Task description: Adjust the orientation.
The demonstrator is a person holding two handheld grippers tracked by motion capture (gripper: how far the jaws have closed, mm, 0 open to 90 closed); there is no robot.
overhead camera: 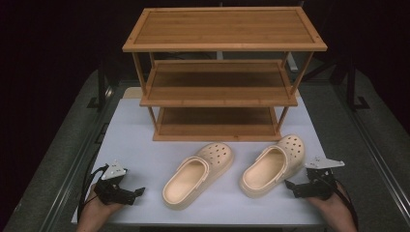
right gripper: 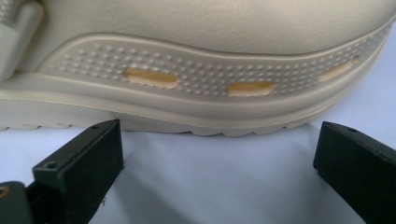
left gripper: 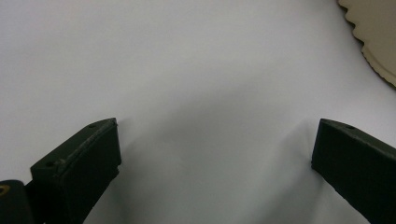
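High view: left gripper [overhead camera: 139,191] low near the table's [overhead camera: 145,140] front left corner, jaws spread wide, nothing between them, pointed toward the left clog [overhead camera: 198,175]. Left clog well apart from it, near the front edge at the middle, toe aimed at the wooden shoe rack [overhead camera: 220,72] along the back edge. Right gripper [overhead camera: 288,184] near the front right corner, jaws likewise wide and empty, tips just beside the heel end of the right clog [overhead camera: 273,164]; contact not possible to tell. Right clog between the left clog and the right edge, toe toward the rack.

Left gripper view: left gripper [left gripper: 215,144] fully spread over bare white table [left gripper: 187,70], gripping nothing; scalloped sole edge of a clog [left gripper: 373,32] at the upper right corner, apart from the jaws.

Right gripper view: right gripper [right gripper: 217,144] wide open, holding nothing; side wall and sole of the right clog [right gripper: 210,70] close ahead, past the jaw tips, resting flat on the table [right gripper: 210,186].
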